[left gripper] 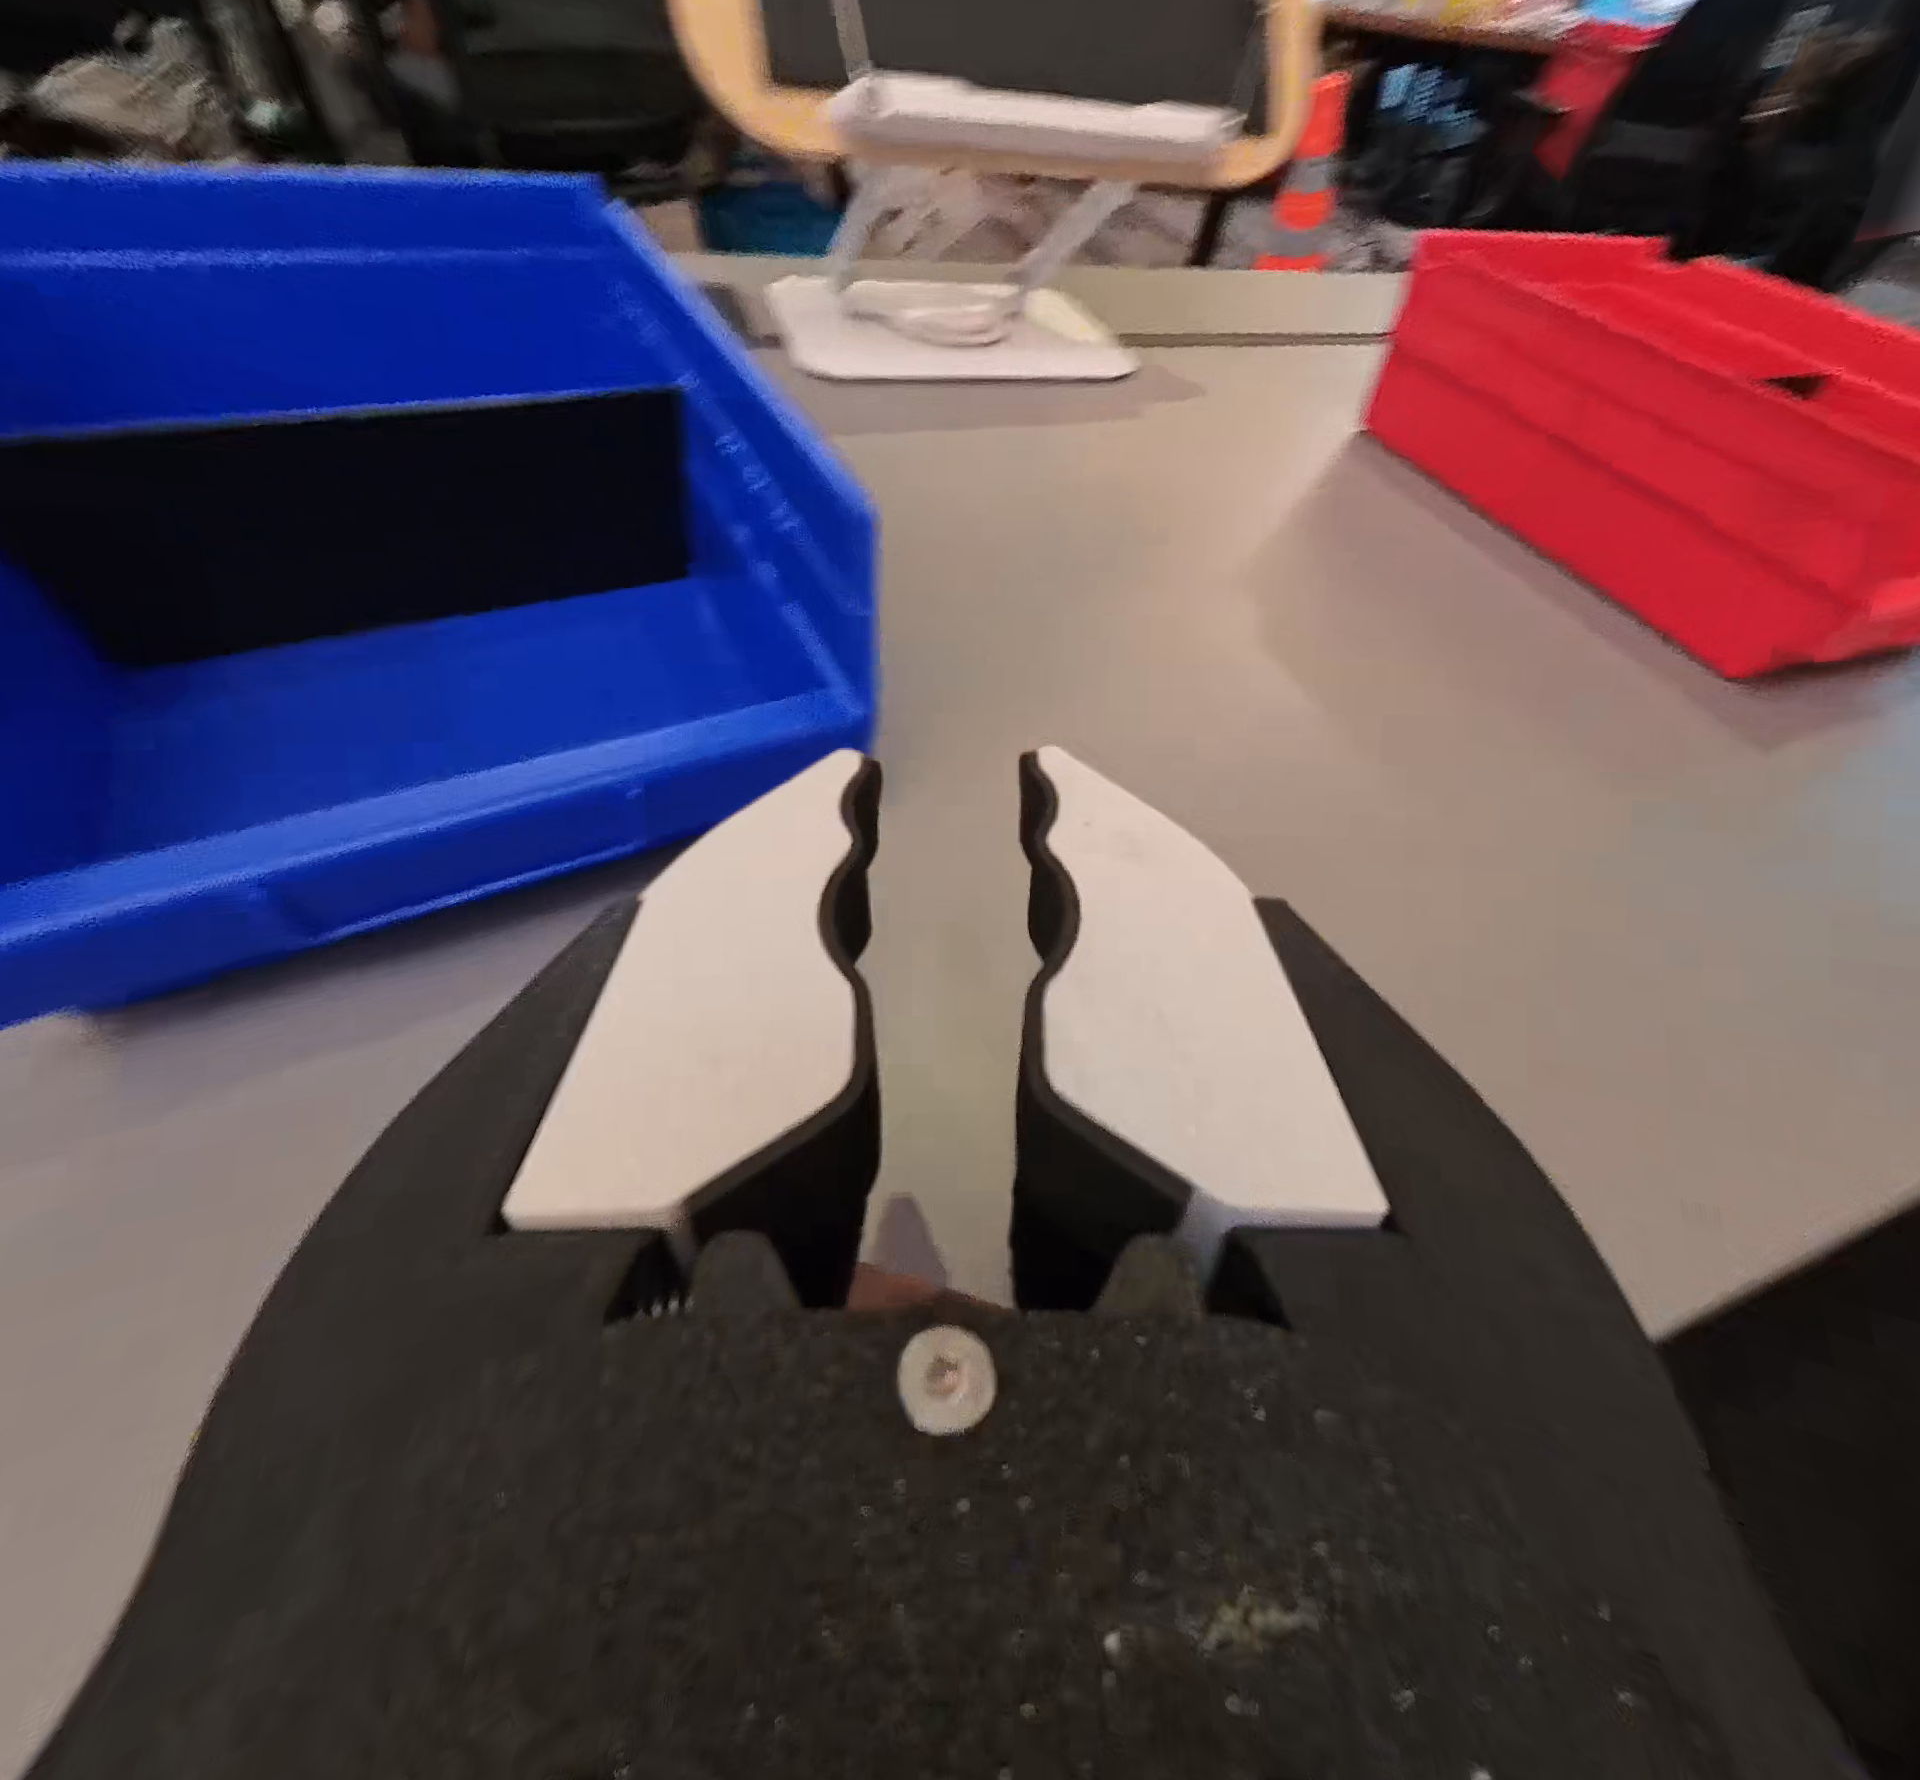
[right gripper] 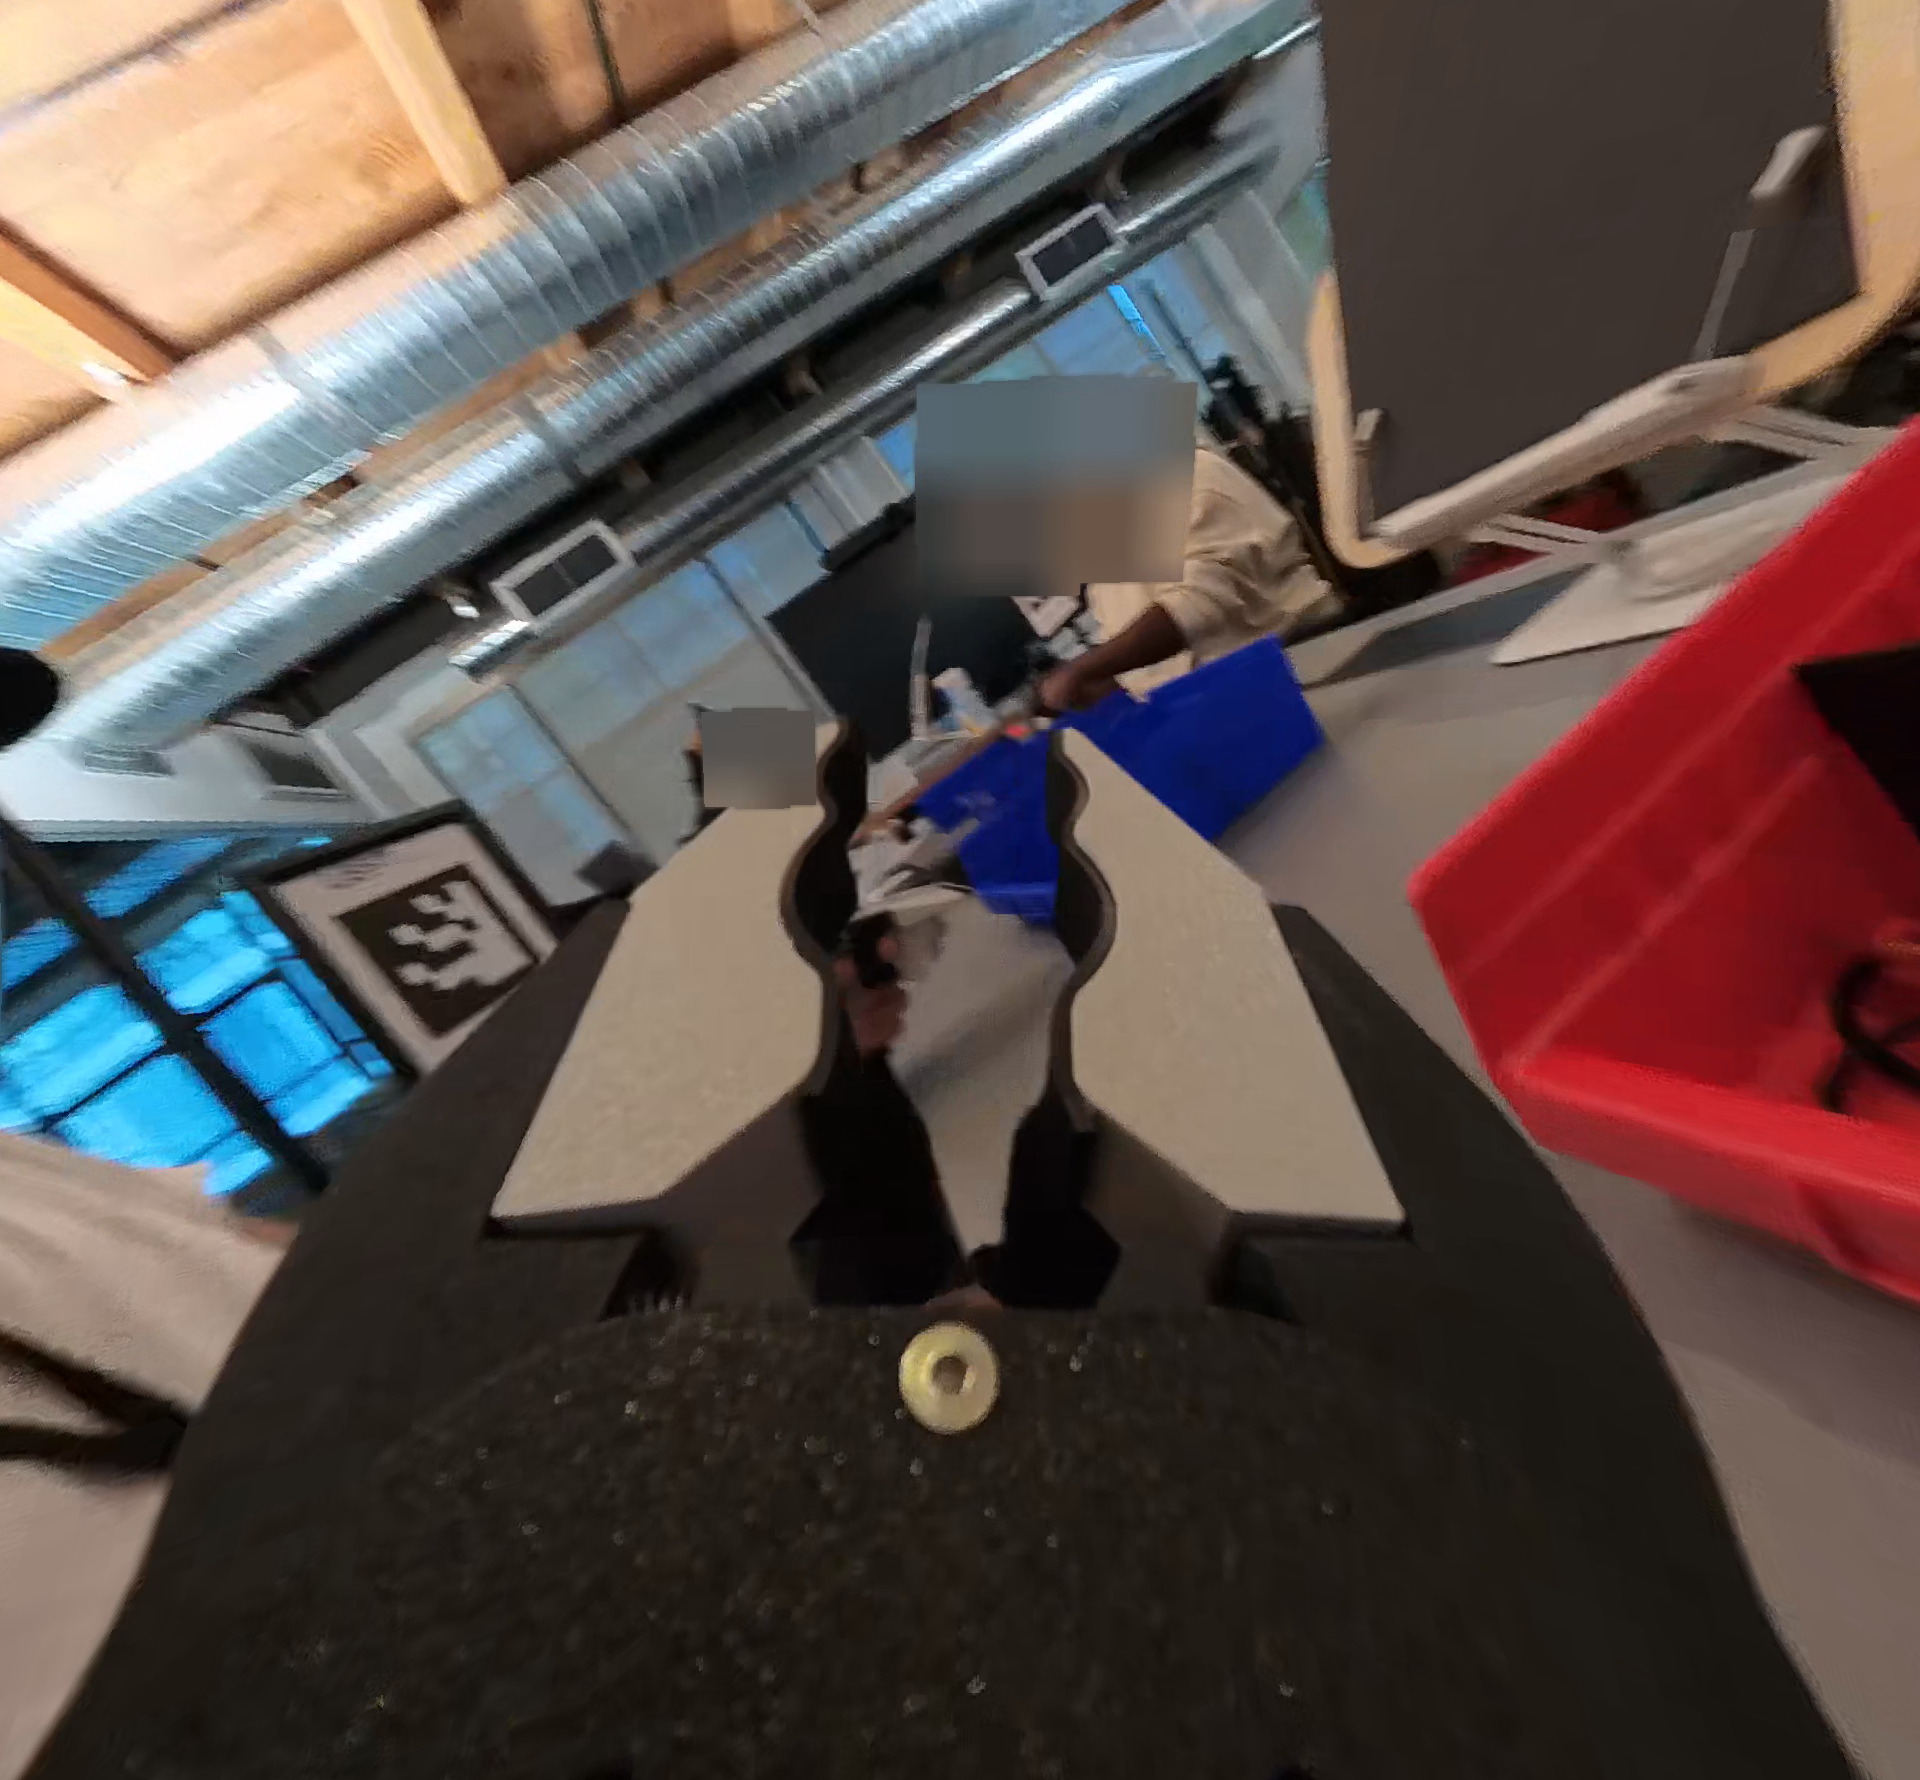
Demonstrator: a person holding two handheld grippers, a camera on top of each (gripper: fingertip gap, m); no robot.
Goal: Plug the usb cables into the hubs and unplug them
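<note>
1. Because neither view shows a hub or a USB plug, you risk reaching blind: the only cable visible is a dark cable (right gripper: pixel 1870 1024) lying in the red bin (right gripper: pixel 1621 909), at the right edge of the right wrist view. No hub can be located in these pictures.
2. If you swing the right gripper (right gripper: pixel 951 754) down toward that bin from its present tilt, its fingers may strike the bin wall or snag the cable loop, since the camera faces away from the bin floor.
3. If you advance the left gripper (left gripper: pixel 948 774) leftward without lifting, its left finger may clip the front lip of the blue bin (left gripper: pixel 436 837), which sits just beside it.
4. Motion blur in both views suggests fast travel; slow down before any pinch, or a plug may be seized crooked.
5. Left gripper pose: level and low over the grey table (left gripper: pixel 1143 691), pointing forward between the blue bin and the red bin (left gripper: pixel 1621 483). Jaws stand apart with bare table showing in the gap; nothing is held.
6. Right gripper pose: pitched steeply upward and rolled, aimed at the ceiling ducts (right gripper: pixel 623 203) and a person (right gripper: pixel 1236 535) beyond the table. Jaws stand apart and empty.
</note>
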